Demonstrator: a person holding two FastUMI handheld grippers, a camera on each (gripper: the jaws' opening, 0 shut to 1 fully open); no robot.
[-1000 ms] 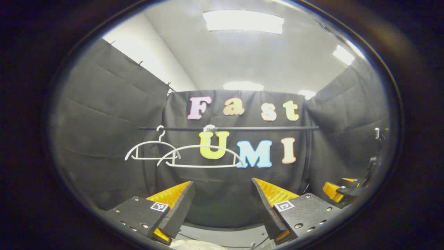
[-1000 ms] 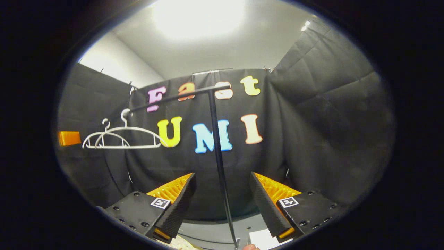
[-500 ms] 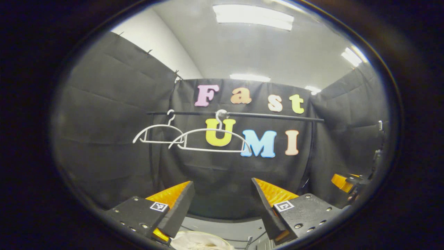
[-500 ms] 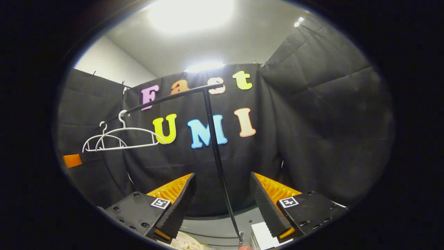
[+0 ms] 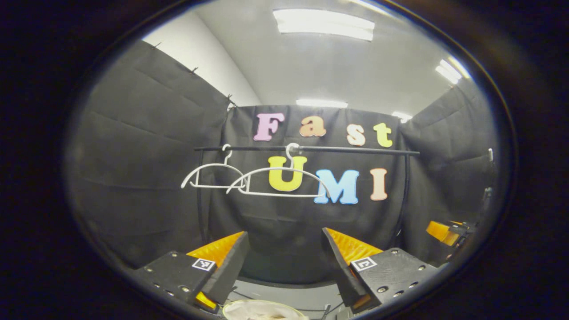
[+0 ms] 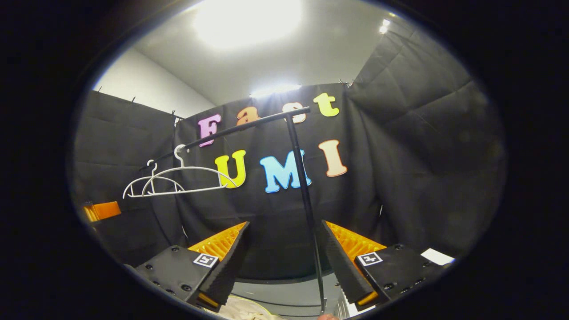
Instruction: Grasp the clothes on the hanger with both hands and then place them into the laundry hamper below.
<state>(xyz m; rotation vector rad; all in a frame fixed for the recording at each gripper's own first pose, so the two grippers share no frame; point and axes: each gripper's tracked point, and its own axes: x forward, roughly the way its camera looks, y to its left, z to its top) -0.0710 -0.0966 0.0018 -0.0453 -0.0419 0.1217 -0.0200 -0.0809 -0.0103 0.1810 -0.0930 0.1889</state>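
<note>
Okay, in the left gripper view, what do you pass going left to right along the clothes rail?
Smaller white hanger → larger white hanger → the rail's right upright → the other gripper at the far right edge.

Two bare white hangers (image 5: 249, 180) hang side by side on a black rail (image 5: 355, 150) near its left end, while the left gripper (image 5: 284, 266) points at them with its fingers spread apart above a pale hamper rim (image 5: 262, 306).

Left tongs (image 5: 284, 262) and right tongs (image 6: 284, 262) both agape (nothing between the fingers).
</note>
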